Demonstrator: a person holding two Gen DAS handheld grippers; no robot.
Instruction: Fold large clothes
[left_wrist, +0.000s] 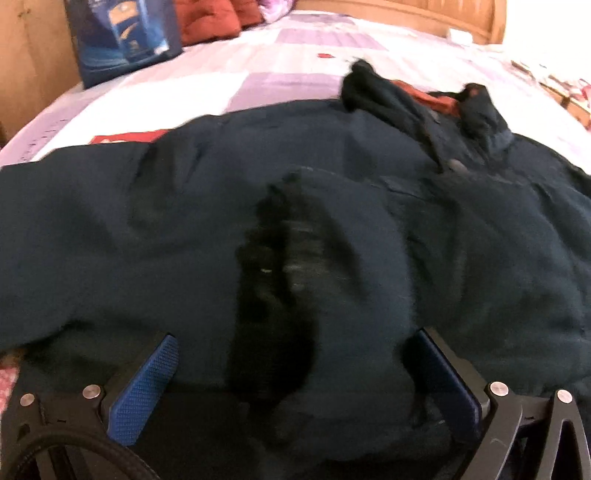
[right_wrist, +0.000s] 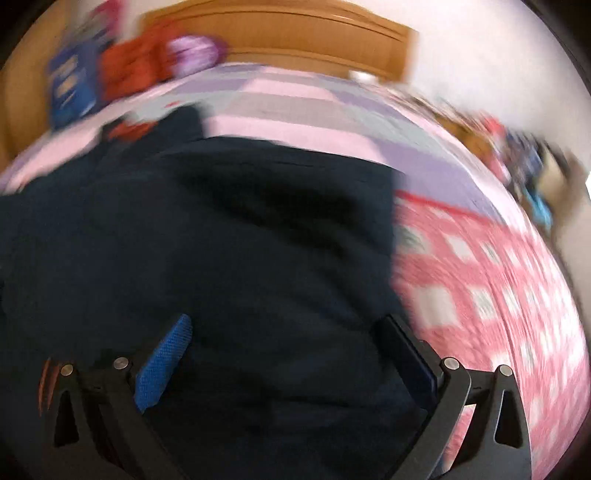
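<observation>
Left wrist view shows a large dark garment (left_wrist: 295, 221) spread across the bed (left_wrist: 280, 62), its collar (left_wrist: 424, 96) with an orange-red lining at the far end and a dark, bunched ridge of cloth running down the middle. The left gripper (left_wrist: 295, 365) stands wide open over the near edge, blue pads on either side of that ridge, holding nothing. In the right wrist view the right gripper (right_wrist: 291, 350) is likewise spread wide over the garment's near edge, beside the pink checked quilt (right_wrist: 498, 295), with nothing clamped.

I judge this an early step: both grippers are set to take the near hem. Next, each must close on cloth and carry it toward the collar.

Heavy blur hides seams and sleeves; the garment's sides are cut off.
</observation>
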